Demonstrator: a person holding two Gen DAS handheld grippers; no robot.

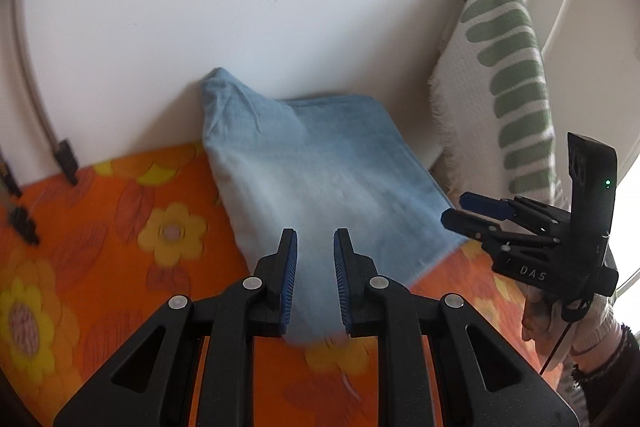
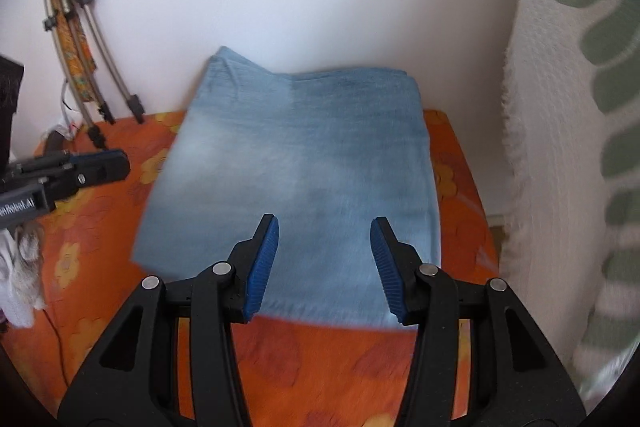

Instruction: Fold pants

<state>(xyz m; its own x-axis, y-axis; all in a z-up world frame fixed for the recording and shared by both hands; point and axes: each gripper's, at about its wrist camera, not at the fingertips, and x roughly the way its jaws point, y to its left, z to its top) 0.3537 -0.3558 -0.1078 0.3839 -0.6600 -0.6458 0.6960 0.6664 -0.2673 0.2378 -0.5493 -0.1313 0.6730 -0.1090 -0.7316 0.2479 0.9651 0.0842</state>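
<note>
Pants, left wrist view: the folded light-blue denim pants [image 1: 316, 179] are seen as a rough rectangle on the orange flower-print cloth [image 1: 120, 227], the far edge pushed against the white wall [image 1: 240, 7], one far corner riding up it.
Left gripper, left wrist view: the left gripper [image 1: 315, 247] is held over the near corner, blue pads slightly parted, nothing pinched.
Right gripper, left wrist view: the right gripper [image 1: 460, 211] is seen side-on beside the pants' right edge; its gap cannot be judged from here.
Step, left wrist view: the fold is judged nearly finished; the raised corner should be pressed flat rather than tugged.
Hidden, left wrist view: layers beneath the top face are covered; the near hem is blurred.
Pants, right wrist view: the pants [image 2: 296, 167] lie centred, with the green-and-white patterned fringed textile [image 2: 568, 147] standing to the right.
Right gripper, right wrist view: the right gripper [image 2: 324, 247] is spread wide over the near hem, empty.
Left gripper, right wrist view: the left gripper [image 2: 116, 163] sits beside the left edge, apart from it.
Step, right wrist view: edges should be squared with light pushes.
Hidden, right wrist view: waistband and leg ends cannot be told apart; the folded metal poles [image 2: 80, 47] are partly cut off.
</note>
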